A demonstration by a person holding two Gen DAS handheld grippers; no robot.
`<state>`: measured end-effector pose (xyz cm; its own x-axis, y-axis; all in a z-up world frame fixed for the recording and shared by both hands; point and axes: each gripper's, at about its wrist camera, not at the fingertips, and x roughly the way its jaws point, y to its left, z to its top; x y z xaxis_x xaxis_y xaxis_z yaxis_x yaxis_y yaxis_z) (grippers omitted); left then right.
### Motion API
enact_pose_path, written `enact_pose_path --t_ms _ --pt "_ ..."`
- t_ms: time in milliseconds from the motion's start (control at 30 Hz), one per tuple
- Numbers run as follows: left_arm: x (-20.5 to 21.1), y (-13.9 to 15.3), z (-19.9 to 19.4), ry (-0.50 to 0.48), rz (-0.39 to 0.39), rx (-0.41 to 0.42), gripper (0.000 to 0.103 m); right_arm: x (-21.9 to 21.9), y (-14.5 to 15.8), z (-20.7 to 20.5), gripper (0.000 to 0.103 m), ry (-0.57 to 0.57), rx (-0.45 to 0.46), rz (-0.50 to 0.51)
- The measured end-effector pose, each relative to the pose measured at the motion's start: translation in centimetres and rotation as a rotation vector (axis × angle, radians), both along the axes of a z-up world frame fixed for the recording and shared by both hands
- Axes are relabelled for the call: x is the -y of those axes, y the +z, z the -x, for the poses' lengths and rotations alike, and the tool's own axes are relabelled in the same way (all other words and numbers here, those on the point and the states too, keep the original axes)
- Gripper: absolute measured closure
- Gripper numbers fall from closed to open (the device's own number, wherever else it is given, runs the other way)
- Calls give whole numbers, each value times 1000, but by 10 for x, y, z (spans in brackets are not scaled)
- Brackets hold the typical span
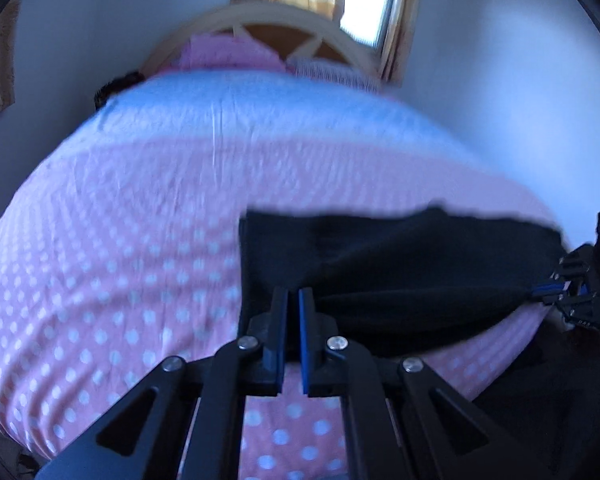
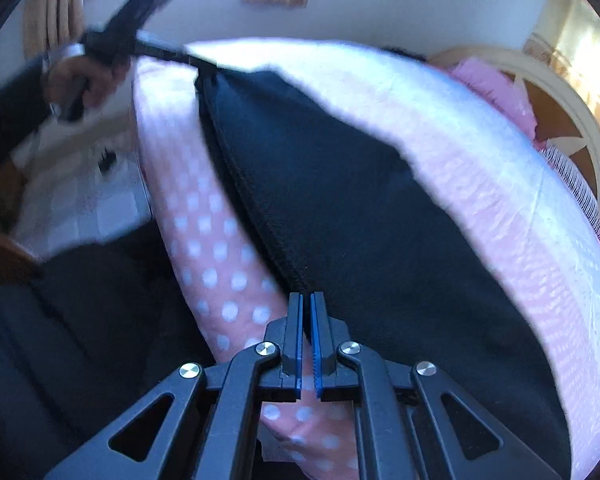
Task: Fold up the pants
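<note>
Both grippers [image 1: 294,294] [image 2: 306,298] apparently pinch pants [image 2: 340,208].

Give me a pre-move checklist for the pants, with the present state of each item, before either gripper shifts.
1. Left gripper shut on the black pants: ok, cloth runs in between its closed fingers.
2. Right gripper shut on the pants' edge: ok, fingers nearly together with fabric between.
3. Edge between the two grippers taut: ok, it runs straight from one to the other in the right wrist view.
4. Pants over the polka-dot bedsheet, not off the bed: ok, though the held edge lies near the bed's side.
5. Fabric free of wrinkles: cannot tell, both views are blurred and the cloth is dark.
6. Landing area farther up the sheet bare: ok.
</note>
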<state>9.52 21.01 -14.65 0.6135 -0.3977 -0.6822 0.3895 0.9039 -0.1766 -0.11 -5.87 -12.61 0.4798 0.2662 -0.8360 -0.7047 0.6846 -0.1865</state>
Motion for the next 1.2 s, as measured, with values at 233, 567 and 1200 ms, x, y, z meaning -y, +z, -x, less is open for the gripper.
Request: enact_pose_path --t_ms 233,567,1200 --pt "-6 -4 8 29 9 42 86 4 0 2 98 39 -68 14" --pt "8 43 18 71 82 226 50 58 72 -82 53 -140 -163 -444" --pt "48 -25 2 31 -90 171 48 33 -8 -228 100 -539 -499 -761"
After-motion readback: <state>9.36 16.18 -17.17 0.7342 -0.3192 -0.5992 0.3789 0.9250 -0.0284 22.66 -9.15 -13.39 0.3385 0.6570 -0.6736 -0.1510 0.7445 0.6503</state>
